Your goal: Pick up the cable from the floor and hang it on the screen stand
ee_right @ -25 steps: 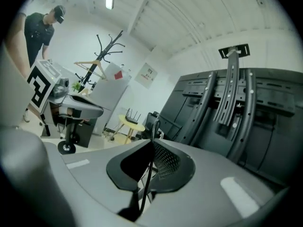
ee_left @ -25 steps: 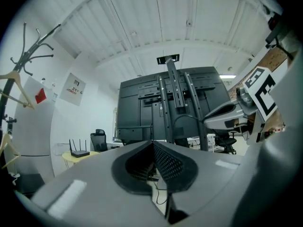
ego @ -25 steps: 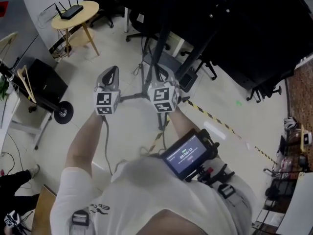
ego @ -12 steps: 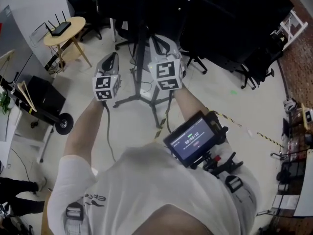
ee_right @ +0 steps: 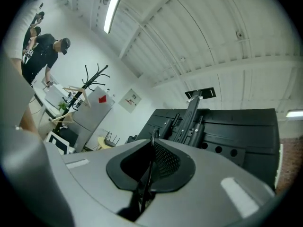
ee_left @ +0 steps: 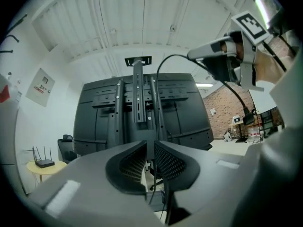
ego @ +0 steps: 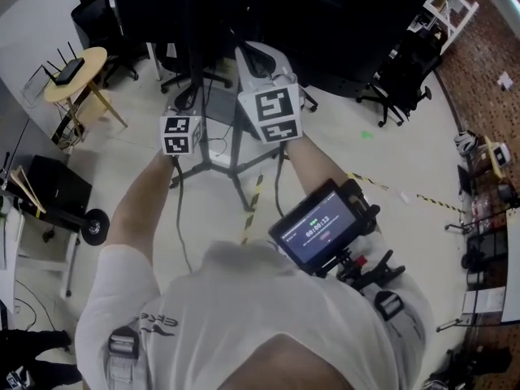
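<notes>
We held 2 grippers up facing the back of the black screen, which was mounted on the screen stand. Our right gripper was clamped on the cable. The thin black cord ran up through its closed jaws and poked out just past their tips.

In the left gripper view the same cable left the right gripper at the upper right. It arched over toward the stand's upright column and dropped down in front of it into the slot of our left gripper. Whether it touched the stand we could not tell. The left gripper's jaws had just been opening. A narrow gap showed between its ribbed pads, with the cord hanging in the gap and neither pad pressing on it.

In the head view the left gripper's marker cube sat beside the right one's, above the stand's splayed legs. A round yellow table carrying a router stood well apart at the left. In the right gripper view 1 person in dark clothes stood far off.
</notes>
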Demonstrator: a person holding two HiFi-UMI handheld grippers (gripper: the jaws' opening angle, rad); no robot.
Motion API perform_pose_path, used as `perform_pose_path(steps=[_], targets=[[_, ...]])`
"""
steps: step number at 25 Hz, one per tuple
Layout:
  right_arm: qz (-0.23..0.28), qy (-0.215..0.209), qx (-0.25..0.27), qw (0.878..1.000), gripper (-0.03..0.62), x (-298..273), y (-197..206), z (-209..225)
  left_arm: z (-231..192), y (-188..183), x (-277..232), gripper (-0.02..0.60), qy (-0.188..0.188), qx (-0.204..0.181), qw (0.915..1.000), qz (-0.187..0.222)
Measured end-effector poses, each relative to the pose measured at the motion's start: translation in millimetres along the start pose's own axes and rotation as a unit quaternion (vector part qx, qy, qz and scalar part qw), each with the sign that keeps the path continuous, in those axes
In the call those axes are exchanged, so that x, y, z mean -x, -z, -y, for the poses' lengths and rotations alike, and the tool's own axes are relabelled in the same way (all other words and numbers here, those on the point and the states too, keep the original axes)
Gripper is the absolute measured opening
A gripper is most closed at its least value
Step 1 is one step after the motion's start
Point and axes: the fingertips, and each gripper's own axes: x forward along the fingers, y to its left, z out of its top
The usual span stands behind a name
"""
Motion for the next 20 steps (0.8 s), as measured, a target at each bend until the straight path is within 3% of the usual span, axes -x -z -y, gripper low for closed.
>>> perform_pose_path(steps=[5,11,20], targets=[[0.009,0.011,-0.006,1.000,0.028,8,-8,12,11,37,-34,0.120,0.035,-0.021,0.9983,-0.041],[0.015,0.021,-0.011,1.000,0.028,16,-14,23,37,57,-63,0.129,0.073,-0.043,0.9950,-0.052],[0.015,0.043,0.001,0.999,0.028,28,-16,40,58,70,-85,0.126,0.085,-0.063,0.9927,-0.058]])
